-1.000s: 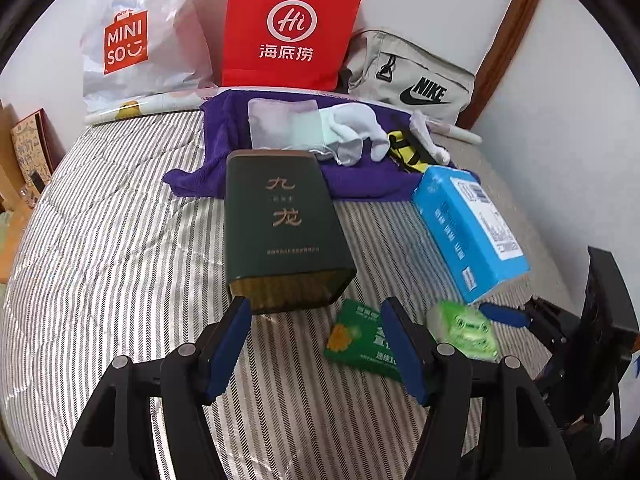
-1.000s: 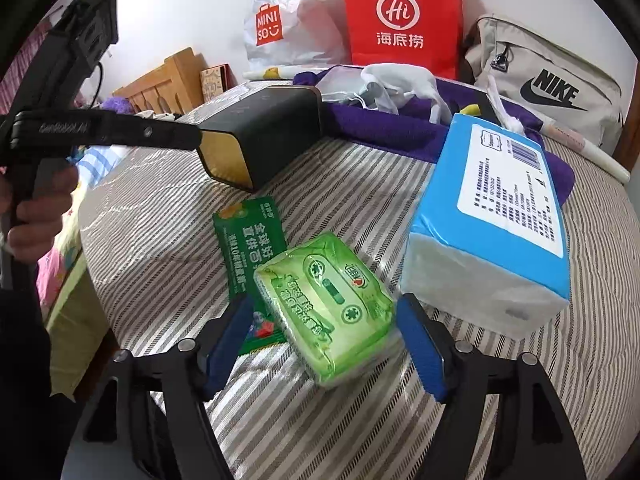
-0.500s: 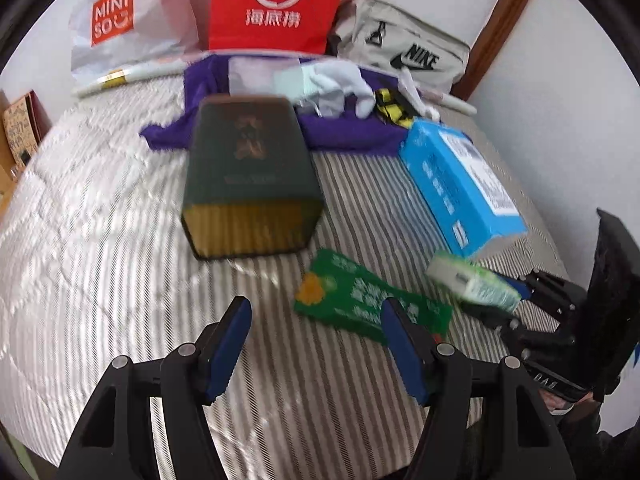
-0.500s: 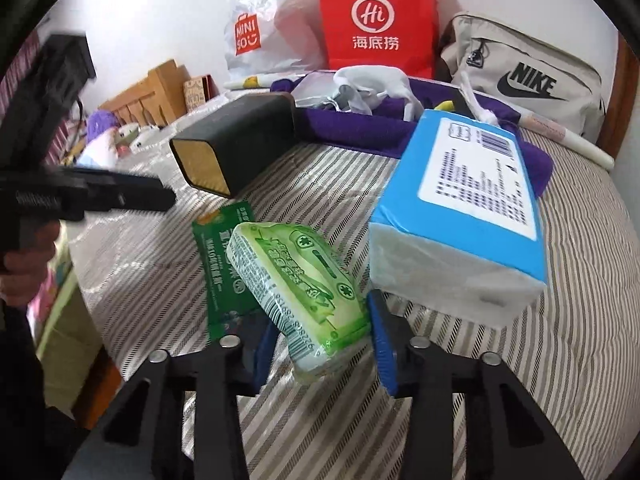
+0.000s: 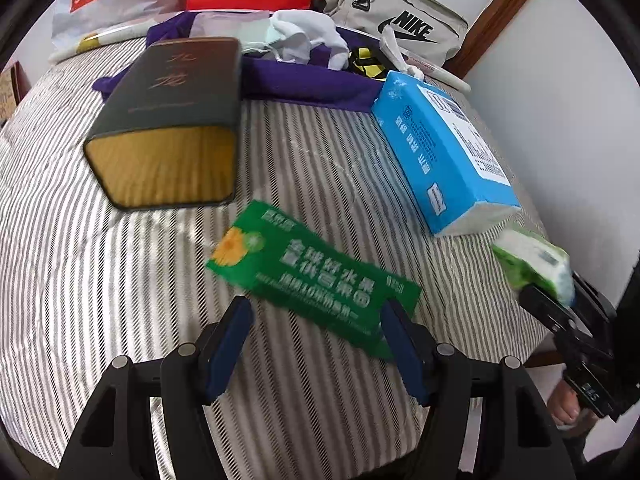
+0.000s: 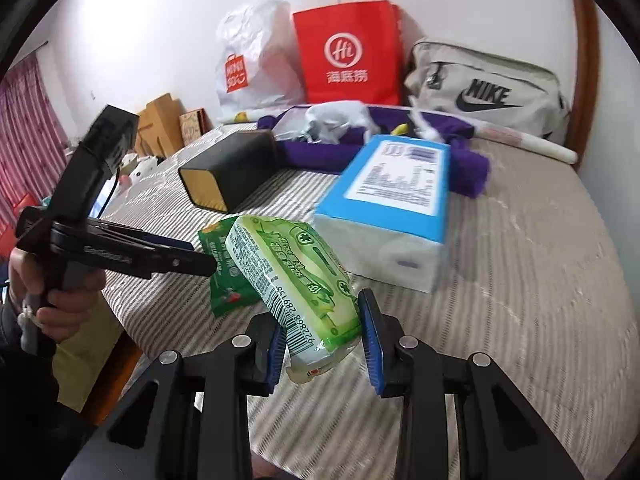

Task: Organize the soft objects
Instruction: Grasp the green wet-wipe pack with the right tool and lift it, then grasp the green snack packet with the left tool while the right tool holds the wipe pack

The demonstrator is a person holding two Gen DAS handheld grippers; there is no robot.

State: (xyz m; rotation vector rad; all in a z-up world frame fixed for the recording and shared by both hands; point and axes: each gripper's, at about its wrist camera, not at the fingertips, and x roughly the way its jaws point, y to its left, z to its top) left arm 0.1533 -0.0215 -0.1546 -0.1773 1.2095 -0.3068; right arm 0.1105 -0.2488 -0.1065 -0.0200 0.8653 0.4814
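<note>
Centrally, low in frame: light-green plastic tissue pack (image 6: 294, 280) pinched in right gripper (image 6: 324, 338), lifted, long axis tilted toward upper left. Left gripper (image 5: 316, 346) wide open, empty, above flat green sachet (image 5: 314, 282) on striped mattress (image 5: 120, 280).

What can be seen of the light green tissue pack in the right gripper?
The tissue pack is a small soft packet in glossy light green plastic wrap printed with a cartoon car, a barcode along one edge. The right gripper is shut on its near end, holding it tilted and lifted clear of the striped bed. Nothing else touches it.
</note>
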